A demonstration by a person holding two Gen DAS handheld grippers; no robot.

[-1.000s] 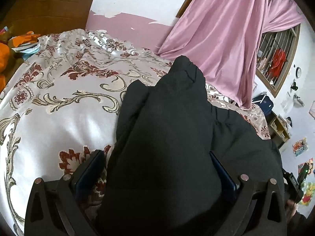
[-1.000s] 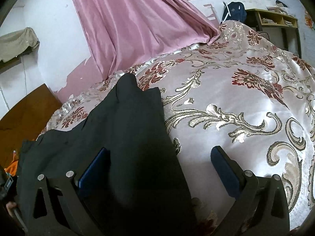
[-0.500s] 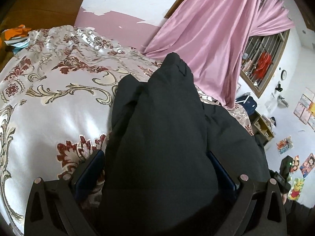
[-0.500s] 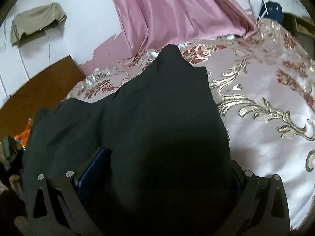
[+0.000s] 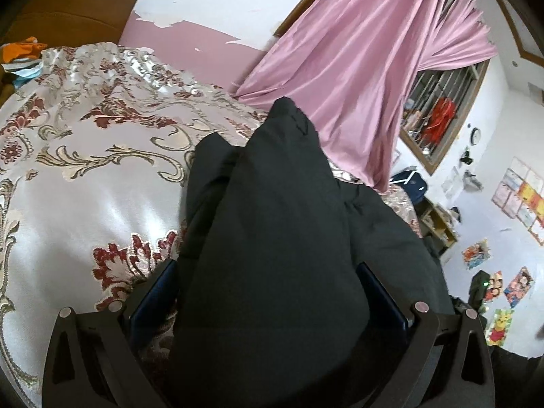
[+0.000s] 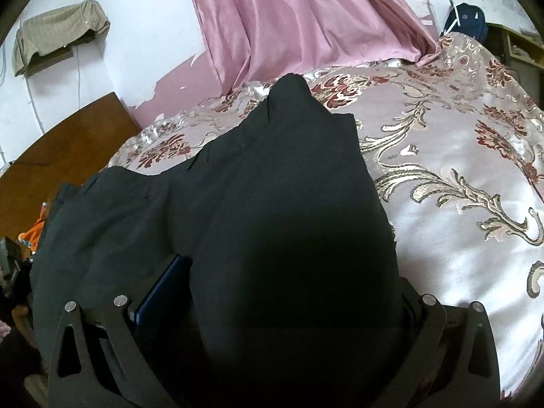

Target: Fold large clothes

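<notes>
A large black garment [image 5: 282, 238] is lifted over a bed with a floral satin cover [image 5: 85, 176]. In the left wrist view it drapes over my left gripper [image 5: 268, 292] and hides the gap between the blue pads; the jaws look wide apart with cloth bunched between them. In the right wrist view the same garment [image 6: 272, 210] covers my right gripper [image 6: 282, 299], whose left pad [image 6: 159, 289] shows and whose right pad is hidden. The garment's far tip rests on the bed cover [image 6: 459, 170].
A pink curtain [image 5: 357, 68] hangs behind the bed beside a barred window [image 5: 438, 115]. A wooden headboard [image 6: 57, 149] and orange clothes [image 5: 23, 51] are at the bed's head. A shelf with a blue bag [image 6: 465, 20] stands past the bed.
Both grippers have risen with the black garment. The right gripper, which had cloth only at its left pad, is now covered by the garment across both pads.
</notes>
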